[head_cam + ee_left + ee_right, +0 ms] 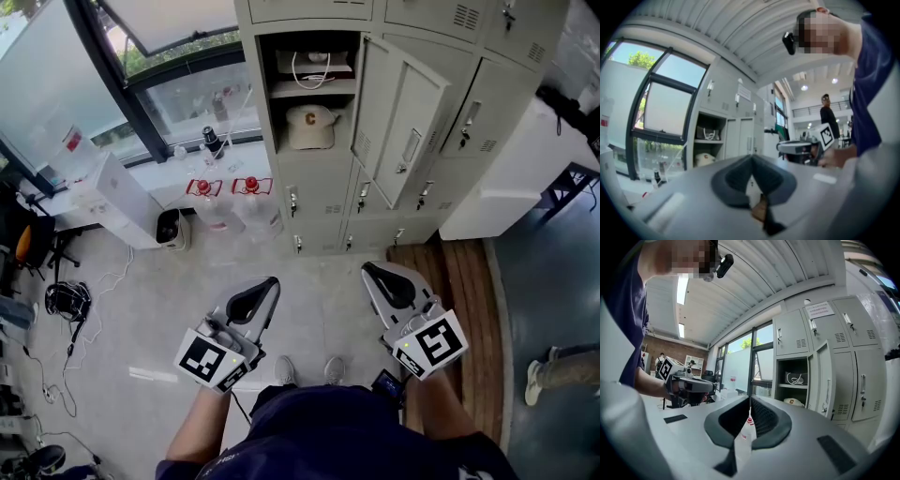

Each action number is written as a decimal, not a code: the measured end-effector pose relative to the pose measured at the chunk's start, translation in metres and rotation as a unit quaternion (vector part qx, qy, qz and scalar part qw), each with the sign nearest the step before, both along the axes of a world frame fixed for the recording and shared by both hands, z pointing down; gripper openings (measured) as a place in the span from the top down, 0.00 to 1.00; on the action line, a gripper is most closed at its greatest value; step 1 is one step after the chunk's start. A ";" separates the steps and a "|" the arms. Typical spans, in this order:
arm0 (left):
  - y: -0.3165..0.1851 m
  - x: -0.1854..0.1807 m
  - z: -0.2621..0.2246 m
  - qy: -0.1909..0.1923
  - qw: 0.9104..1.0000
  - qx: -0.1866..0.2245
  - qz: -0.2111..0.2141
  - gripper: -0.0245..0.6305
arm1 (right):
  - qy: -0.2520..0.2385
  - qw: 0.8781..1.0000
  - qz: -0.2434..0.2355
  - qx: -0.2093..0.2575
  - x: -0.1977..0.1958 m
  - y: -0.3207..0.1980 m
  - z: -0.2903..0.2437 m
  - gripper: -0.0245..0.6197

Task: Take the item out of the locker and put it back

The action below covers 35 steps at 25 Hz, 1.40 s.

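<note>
The grey locker [309, 19] stands ahead with its door [401, 122] swung open to the right. A beige cap [311, 127] with a letter C lies on its lower shelf, and a bag with a white cord [315, 64] sits on the upper shelf. Both also show in the left gripper view, cap [705, 159] and bag [708, 134], and in the right gripper view, cap [794, 401] and bag [796, 378]. My left gripper [272, 282] and right gripper [368, 270] are held level, well short of the locker, both shut and empty.
Two water bottles with red caps [217, 202] stand on the floor left of the locker, beside a white box [127, 202]. Cables and headphones [67, 300] lie at far left. A wooden strip [461, 281] runs along the right, where someone's shoe [536, 377] shows.
</note>
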<state>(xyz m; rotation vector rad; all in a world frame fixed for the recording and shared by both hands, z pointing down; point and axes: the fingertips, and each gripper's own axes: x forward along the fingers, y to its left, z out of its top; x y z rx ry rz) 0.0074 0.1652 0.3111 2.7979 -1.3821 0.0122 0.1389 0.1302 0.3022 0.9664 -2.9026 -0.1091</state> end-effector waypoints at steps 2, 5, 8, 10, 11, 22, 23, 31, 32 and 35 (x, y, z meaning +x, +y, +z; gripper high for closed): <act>0.001 0.007 0.000 -0.003 1.000 0.002 -0.003 0.96 | -0.001 1.000 -0.002 0.000 0.008 -0.001 0.001 0.95; 0.001 0.019 -0.001 -0.002 1.000 0.002 -0.010 0.96 | 0.000 1.000 -0.005 0.001 0.020 -0.002 0.003 0.95; 0.002 0.029 -0.002 -0.003 1.000 0.004 -0.014 0.96 | -0.002 1.000 -0.008 -0.001 0.029 -0.002 0.005 0.95; 0.003 0.033 0.000 -0.006 1.000 0.005 -0.019 0.96 | -0.003 1.000 -0.010 -0.001 0.034 -0.002 0.006 0.95; 0.003 0.034 0.001 -0.006 1.000 0.004 -0.021 0.96 | -0.004 1.000 -0.012 -0.001 0.036 -0.003 0.007 0.95; -0.008 0.031 0.003 0.005 0.999 0.006 -0.036 0.96 | 0.001 1.000 -0.024 -0.004 0.033 -0.016 0.009 0.95; -0.011 0.030 0.003 0.006 0.999 0.006 -0.037 0.96 | 0.001 1.000 -0.023 -0.005 0.033 -0.019 0.009 0.95; -0.049 0.014 0.007 0.012 1.000 0.007 -0.028 0.96 | 0.008 1.000 -0.014 -0.012 0.019 -0.053 0.016 0.95; -0.056 0.011 0.008 0.013 1.000 0.006 -0.026 0.96 | 0.009 1.000 -0.012 -0.014 0.016 -0.060 0.017 0.95; -0.082 -0.002 0.010 0.017 1.000 0.002 -0.018 0.96 | 0.013 1.000 -0.005 -0.019 0.002 -0.084 0.021 0.95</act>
